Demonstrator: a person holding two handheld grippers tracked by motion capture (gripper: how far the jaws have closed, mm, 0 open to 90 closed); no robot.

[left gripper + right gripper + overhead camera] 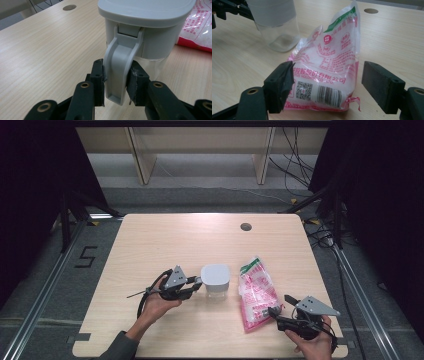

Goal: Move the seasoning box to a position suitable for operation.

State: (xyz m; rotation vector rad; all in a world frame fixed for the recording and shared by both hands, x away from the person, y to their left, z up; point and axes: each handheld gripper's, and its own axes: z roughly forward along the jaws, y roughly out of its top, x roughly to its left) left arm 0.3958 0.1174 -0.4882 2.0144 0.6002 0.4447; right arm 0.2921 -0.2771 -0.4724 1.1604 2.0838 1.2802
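We clamp the left gripper's (115, 82) fingers on the stiff jar's (215, 280) latch; at three o'clock, the limp, slippery bag (325, 72) sits between the right gripper's (342, 85) parted fingers.

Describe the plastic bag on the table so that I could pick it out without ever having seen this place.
On the pale wooden table, look right of the grey-lidded container near the middle. The bag lies there, its bottom edge between the open jaws of the right gripper. It is clear plastic with white grains inside, pink and red printing, a green band on top and a barcode.
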